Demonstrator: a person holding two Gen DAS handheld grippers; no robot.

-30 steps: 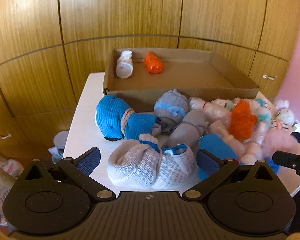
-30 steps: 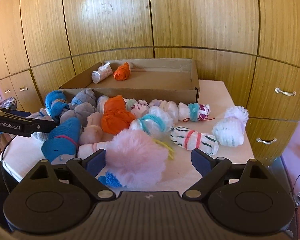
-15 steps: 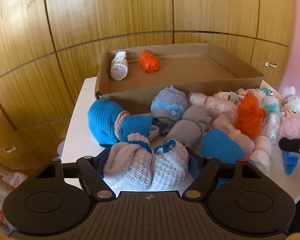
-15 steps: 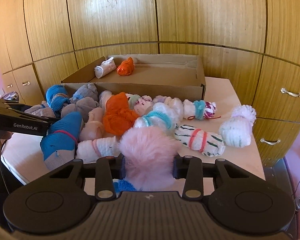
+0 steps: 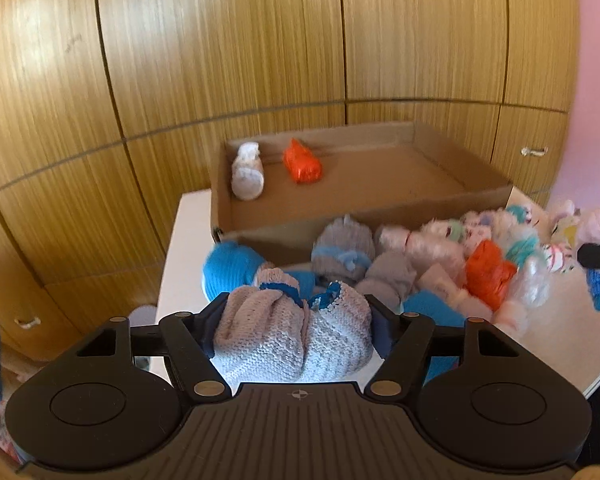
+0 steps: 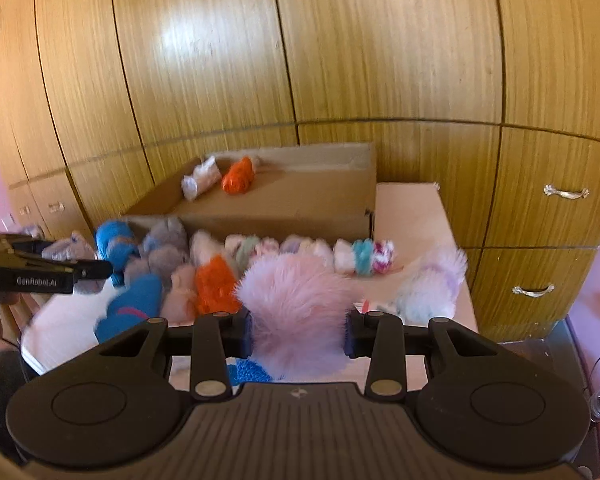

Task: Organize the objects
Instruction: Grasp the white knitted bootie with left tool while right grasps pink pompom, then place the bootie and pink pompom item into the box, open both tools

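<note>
nearest to us, our left gripper has its jaws closing on a pale knitted sock bundle with blue trim, and the pads already press its two sides, so we hold it just above the tabletop. our right gripper has its jaws closed on a fluffy pink bundle, with a bit of blue knit hanging under it. just beyond both lies the pile of rolled socks still on the tabletop: blue, grey, pale pink, an orange roll, and a row of white and teal ones along the front wall of the cardboard box. further back, inside the box, only two things lie, a white roll and an orange roll in the box, side by side near the far left corner, with most of the floor bare. we judge the sorting barely begun: two pieces are in, two are in our grip and not yet over the box, and a dozen or so wait on the tabletop. both views are smeared by motion, so the smaller bundles run together and we cannot count them surely. the near edge of the tabletop is hidden under our grippers, and the wooden cabinet doors fill the rest.
</note>
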